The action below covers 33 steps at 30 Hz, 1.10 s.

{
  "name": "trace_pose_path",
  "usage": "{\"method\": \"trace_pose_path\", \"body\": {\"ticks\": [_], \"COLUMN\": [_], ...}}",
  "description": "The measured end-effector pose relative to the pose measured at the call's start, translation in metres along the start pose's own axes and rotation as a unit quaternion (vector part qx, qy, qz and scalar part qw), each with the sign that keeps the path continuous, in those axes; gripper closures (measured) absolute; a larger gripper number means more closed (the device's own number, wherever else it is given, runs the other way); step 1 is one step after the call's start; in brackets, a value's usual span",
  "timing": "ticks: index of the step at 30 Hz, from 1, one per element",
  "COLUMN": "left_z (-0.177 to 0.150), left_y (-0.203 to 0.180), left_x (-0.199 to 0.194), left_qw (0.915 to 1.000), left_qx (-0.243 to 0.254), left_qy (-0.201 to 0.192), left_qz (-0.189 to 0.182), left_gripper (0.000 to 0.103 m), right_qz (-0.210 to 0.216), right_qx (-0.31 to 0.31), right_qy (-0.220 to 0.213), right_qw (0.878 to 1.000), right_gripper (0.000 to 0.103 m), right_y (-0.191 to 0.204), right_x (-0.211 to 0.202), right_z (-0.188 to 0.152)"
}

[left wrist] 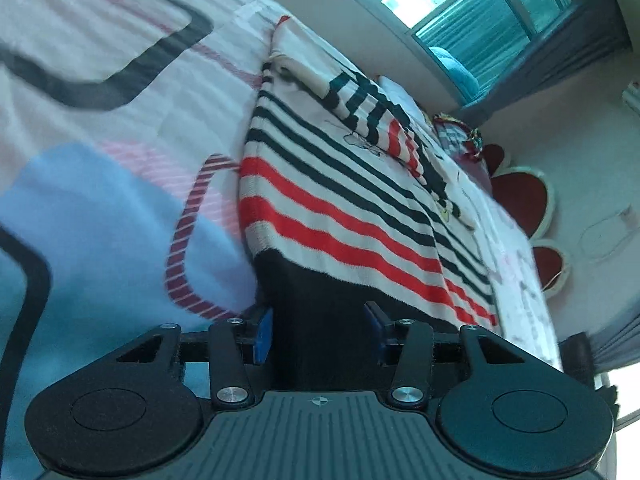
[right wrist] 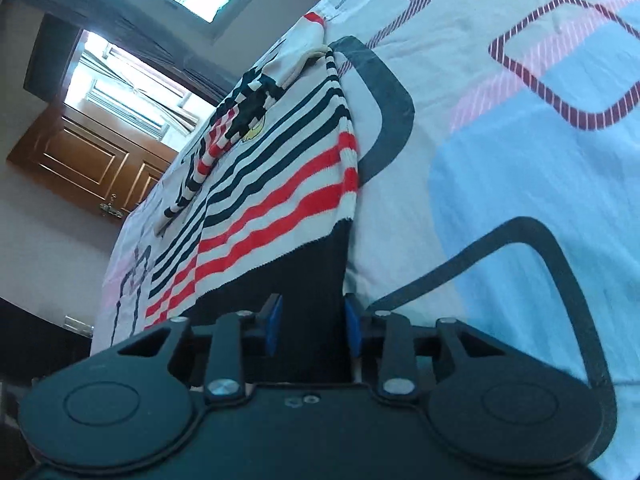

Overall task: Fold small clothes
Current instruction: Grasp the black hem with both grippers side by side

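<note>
Hiding sweater [left wrist: 340, 184] hem: both tools' bodies.

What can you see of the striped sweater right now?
The striped sweater looks knitted: white with dark and red stripes and a dark hem band. It lies flat on the patterned bedsheet, with a striped sleeve folded across its upper part. The left gripper and right gripper each straddle a hem corner, the dark band between their jaws. Whether the blue pads already press on it is unclear.
</note>
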<state>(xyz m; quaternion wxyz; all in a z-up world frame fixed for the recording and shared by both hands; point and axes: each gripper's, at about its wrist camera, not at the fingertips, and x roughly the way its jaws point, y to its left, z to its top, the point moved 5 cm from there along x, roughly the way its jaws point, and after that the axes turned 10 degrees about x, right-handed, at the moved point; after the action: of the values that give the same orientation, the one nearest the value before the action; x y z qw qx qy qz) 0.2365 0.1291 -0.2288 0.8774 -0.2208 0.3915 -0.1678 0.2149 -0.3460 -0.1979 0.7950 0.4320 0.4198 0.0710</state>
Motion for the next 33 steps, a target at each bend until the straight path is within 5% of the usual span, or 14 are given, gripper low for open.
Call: {"method": "trace_pose_path", "body": {"ticks": [3, 4, 6, 16, 25, 26, 28, 33], "left_z": [0.000, 0.000, -0.002, -0.010, -0.011, -0.011, -0.011, -0.012], "left_y": [-0.017, -0.021, -0.022, -0.025, -0.021, -0.021, -0.019, -0.013], "left_x": [0.004, 0.006, 0.009, 0.002, 0.000, 0.000, 0.000, 0.000], "left_qw": [0.9975, 0.9960, 0.9948, 0.9931, 0.9941, 0.9944, 0.9950, 0.9984], "left_qx": [0.060, 0.075, 0.080, 0.085, 0.073, 0.070, 0.063, 0.027], "left_qy": [0.003, 0.004, 0.016, -0.002, 0.000, 0.000, -0.002, -0.005], "left_qz": [0.038, 0.049, 0.060, 0.081, 0.080, 0.079, 0.078, 0.050], "left_gripper": [0.059, 0.079, 0.096, 0.096, 0.096, 0.096, 0.096, 0.096], "right_qz": [0.011, 0.011, 0.014, 0.001, 0.009, 0.011, -0.009, 0.003], "right_qx": [0.009, 0.003, -0.014, -0.056, -0.066, -0.067, -0.069, -0.012], "right_qy": [0.001, 0.006, 0.018, 0.044, 0.036, 0.035, 0.017, 0.004], "right_qw": [1.000, 1.000, 1.000, 0.997, 0.997, 0.997, 0.997, 1.000], "right_gripper": [0.070, 0.070, 0.070, 0.093, 0.095, 0.095, 0.073, 0.059], "right_y": [0.002, 0.005, 0.012, 0.022, 0.021, 0.021, 0.019, 0.003], "right_x": [0.005, 0.008, 0.013, 0.016, 0.002, 0.000, -0.002, -0.004], "right_z": [0.001, 0.000, -0.002, -0.014, -0.012, -0.011, -0.007, 0.005]}}
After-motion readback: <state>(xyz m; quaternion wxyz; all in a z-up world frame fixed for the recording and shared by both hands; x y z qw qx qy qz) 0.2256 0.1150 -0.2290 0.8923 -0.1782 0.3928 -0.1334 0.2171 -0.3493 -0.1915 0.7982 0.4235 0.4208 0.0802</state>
